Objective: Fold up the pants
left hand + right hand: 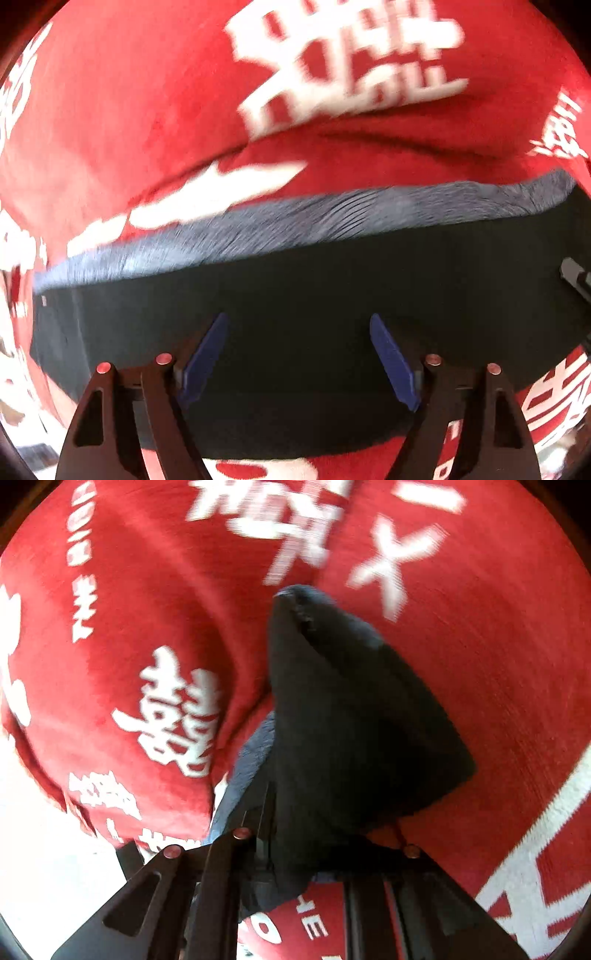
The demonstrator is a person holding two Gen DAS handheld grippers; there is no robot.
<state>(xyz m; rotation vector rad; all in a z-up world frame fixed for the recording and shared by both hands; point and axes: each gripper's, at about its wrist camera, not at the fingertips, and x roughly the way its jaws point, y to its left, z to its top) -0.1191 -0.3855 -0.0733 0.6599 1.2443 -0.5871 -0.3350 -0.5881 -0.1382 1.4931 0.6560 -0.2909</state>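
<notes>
The pants (295, 291) are dark, almost black, with a grey ribbed waistband (295, 218). In the left wrist view they lie as a wide band across the red blanket. My left gripper (299, 325) hovers over the dark cloth with its blue fingers (205, 358) spread wide apart and nothing between them. In the right wrist view a bunched fold of the pants (351, 723) rises from my right gripper (291, 834), which is shut on the cloth; its fingertips are hidden by the fabric.
A red blanket (147, 92) with large white characters covers the surface under the pants in both views (129, 609). It has soft ridges and folds. A dark tool tip (572, 273) shows at the right edge of the left wrist view.
</notes>
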